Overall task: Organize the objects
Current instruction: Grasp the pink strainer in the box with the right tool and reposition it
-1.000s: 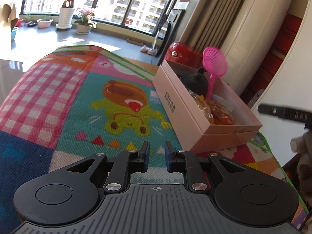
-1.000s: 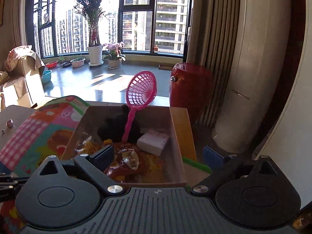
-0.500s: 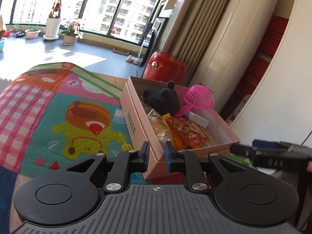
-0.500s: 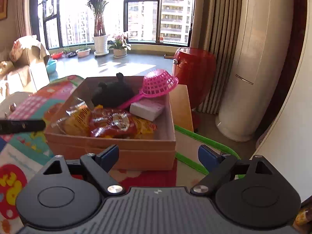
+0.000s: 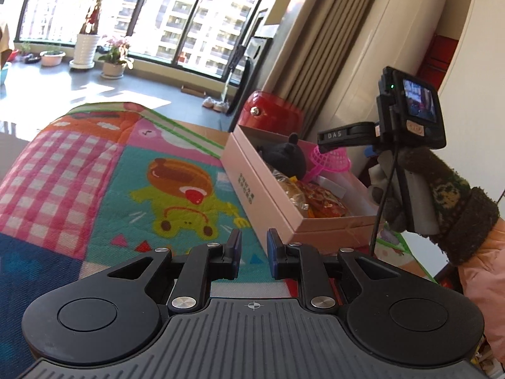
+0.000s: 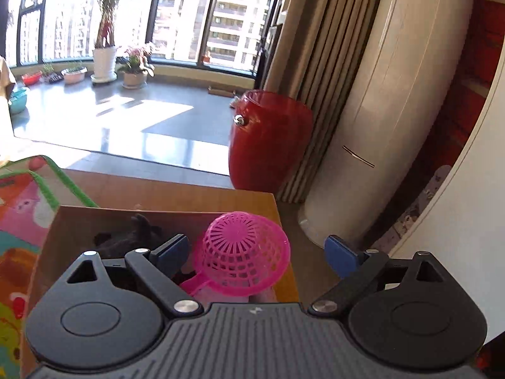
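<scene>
Pink cardboard forms the open box (image 5: 268,195) that sits on a bright quilted play mat (image 5: 104,170) spread over a wooden table (image 6: 189,189), beside a tall window. Inside the box lie a black plush toy (image 5: 285,158), a pink plastic strainer (image 6: 244,252) and crinkled snack packets (image 5: 318,199); in the left wrist view the strainer's basket leans at the far side of the box, its handle running down toward the packets.

The left tool (image 5: 254,254) hovers over the mat just short of the box's near corner, its blue-padded jaws drawn nearly together with nothing between them.

The right tool (image 6: 257,251) hangs above the far end of the box, its jaws well apart after just narrowing, with the strainer's basket showing in the gap between them. Neither pad presses on it; whether the tool is level with the basket or above it cannot be told from this angle. In the left wrist view the person's right hand (image 5: 438,195), in a dark knitted glove with a pink sleeve behind it, grips that tool's handle, and one black finger of the tool reaches over the strainer.

Beyond the table stand a red barrel-shaped stool (image 6: 268,139), beige curtains (image 6: 315,63) and a cream floor-standing air conditioner (image 6: 394,104). Potted plants (image 6: 135,66) line the sunlit window sill.
</scene>
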The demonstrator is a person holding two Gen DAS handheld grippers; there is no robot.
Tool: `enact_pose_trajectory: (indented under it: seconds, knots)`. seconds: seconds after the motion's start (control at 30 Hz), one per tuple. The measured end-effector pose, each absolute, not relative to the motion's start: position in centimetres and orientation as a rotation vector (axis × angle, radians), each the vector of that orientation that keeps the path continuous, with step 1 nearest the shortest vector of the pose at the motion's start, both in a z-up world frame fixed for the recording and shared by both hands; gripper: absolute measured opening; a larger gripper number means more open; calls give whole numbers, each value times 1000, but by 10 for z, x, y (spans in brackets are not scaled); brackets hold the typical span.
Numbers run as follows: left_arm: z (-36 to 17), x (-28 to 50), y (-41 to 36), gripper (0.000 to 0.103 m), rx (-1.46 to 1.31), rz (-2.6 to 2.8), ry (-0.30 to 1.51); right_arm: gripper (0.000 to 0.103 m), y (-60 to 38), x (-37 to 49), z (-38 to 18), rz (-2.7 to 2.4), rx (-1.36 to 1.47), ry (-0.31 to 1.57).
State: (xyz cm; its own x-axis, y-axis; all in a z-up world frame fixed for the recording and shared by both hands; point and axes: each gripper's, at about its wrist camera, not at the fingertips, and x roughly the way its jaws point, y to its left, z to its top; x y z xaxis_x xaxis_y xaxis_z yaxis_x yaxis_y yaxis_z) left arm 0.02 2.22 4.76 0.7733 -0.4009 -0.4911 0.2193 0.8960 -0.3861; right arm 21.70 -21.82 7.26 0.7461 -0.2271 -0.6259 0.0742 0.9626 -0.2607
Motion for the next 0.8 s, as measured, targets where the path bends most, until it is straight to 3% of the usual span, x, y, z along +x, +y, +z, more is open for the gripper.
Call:
enact_pose_trajectory:
  seconds: [0.07, 0.1, 0.43, 0.57, 0.67, 0.8]
  knots:
    - [45, 2, 32, 19, -351, -334, 597, 57, -219, 219, 71, -134, -221, 721]
    - [43, 3, 37, 19, -371, -329, 597, 57, -218, 216, 74, -138, -228, 712]
    - [31, 6, 32, 19, -444, -350, 632, 54, -223, 130, 158, 36, -354, 503]
    - [35, 4, 24, 19, -444, -358, 640, 55, -227, 135, 145, 182, -280, 645]
    - [42, 1, 21, 19, -433, -348, 632, 67, -226, 143, 120, 179, -249, 712]
    - [52, 0, 19, 19, -398, -314, 625, 71, -245, 129, 112, 171, -203, 680]
